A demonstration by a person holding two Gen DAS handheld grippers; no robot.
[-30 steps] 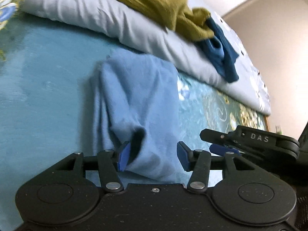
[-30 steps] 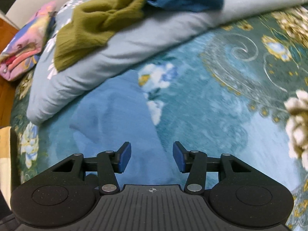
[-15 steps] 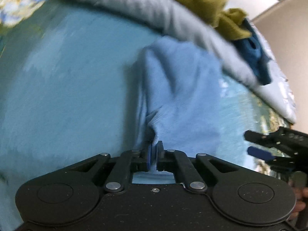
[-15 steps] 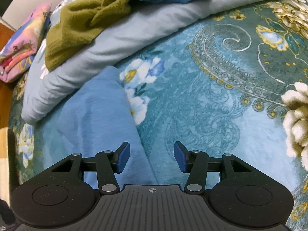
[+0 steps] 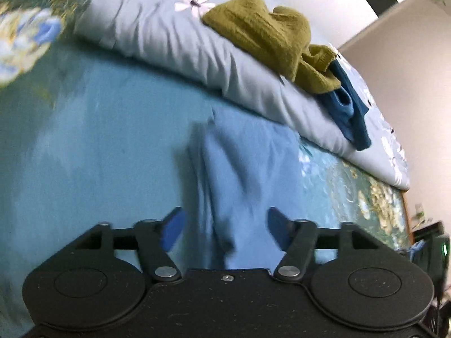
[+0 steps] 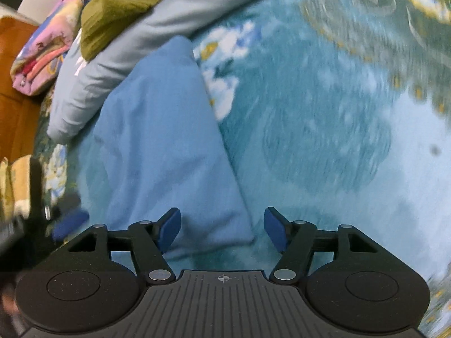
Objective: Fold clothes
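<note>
**Blue garment runs lengthwise away from both grippers**

Left wrist view: the left gripper is spread, empty; the light blue garment lies between its fingers, stretching toward the grey quilt.

Right wrist view: the right gripper is spread; the garment's near corner sits just left of centre.

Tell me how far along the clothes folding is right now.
Early going. Done: the light blue garment lies on the bedspread as a narrow strip, apparently already folded lengthwise. In hand: nothing; the left hand-held gripper and right hand-held gripper are both open over its near end. Left: finishing this piece, then the olive sweater and dark blue garment crumpled on the grey quilt.
</note>
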